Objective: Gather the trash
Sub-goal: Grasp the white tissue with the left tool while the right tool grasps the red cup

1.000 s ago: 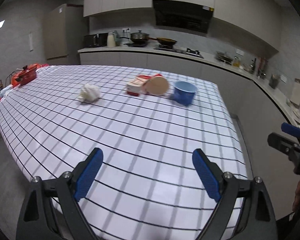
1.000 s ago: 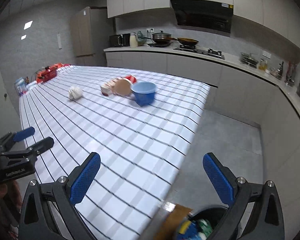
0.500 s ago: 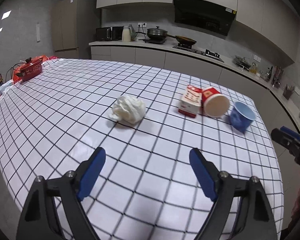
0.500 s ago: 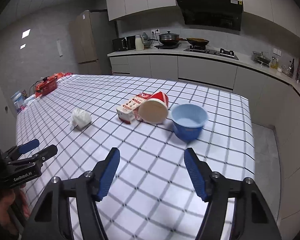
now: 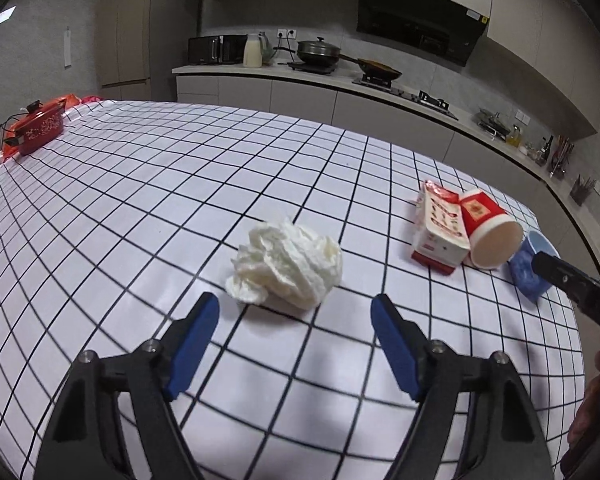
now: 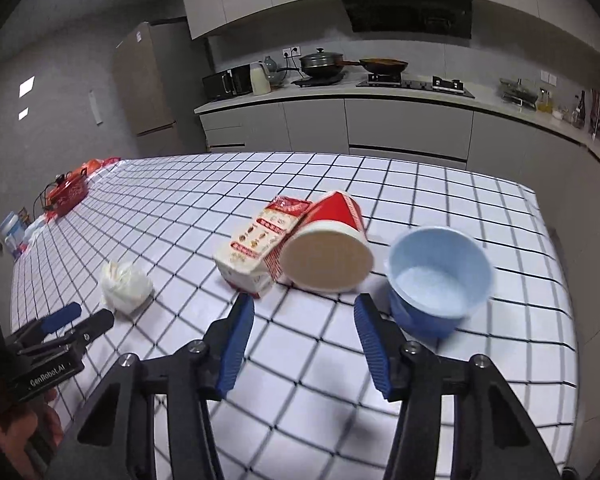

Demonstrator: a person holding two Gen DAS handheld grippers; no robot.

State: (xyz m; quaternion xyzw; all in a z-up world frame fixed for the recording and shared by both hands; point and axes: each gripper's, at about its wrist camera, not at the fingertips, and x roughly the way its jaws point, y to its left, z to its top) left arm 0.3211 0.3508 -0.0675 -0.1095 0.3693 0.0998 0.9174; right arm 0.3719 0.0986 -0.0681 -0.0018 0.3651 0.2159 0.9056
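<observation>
Pot [image 5: 40, 127]: red, patterned, lidded, at the table's far left edge.
Table [image 5: 148, 200]: white cloth with a black grid.
Tissue [image 5: 286, 266]: crumpled white wad, soft folds, just ahead of the left gripper [image 5: 294, 306]; no pad touches it.
Left gripper: ribbed blue pads on black arms, jaws fairly wide and closing, nothing between them.
Carton [image 6: 258, 250]: flat-sided, red and cream print, lying on its side, touching the cup.
Cup [image 6: 328, 252]: red paper cone on its side, tan mouth facing the right gripper [image 6: 304, 306].
Right gripper: jaws half-wide and closing, bare cloth between them, cup just beyond.
Bowl [image 6: 440, 280]: pale blue, smooth, round, tilted, right of the cup.
Views: the right view looks into the bowl; in the left view the right gripper's tip hides part of it.
Unclear: blurred bowl and cup rims; carton print unreadable.
</observation>
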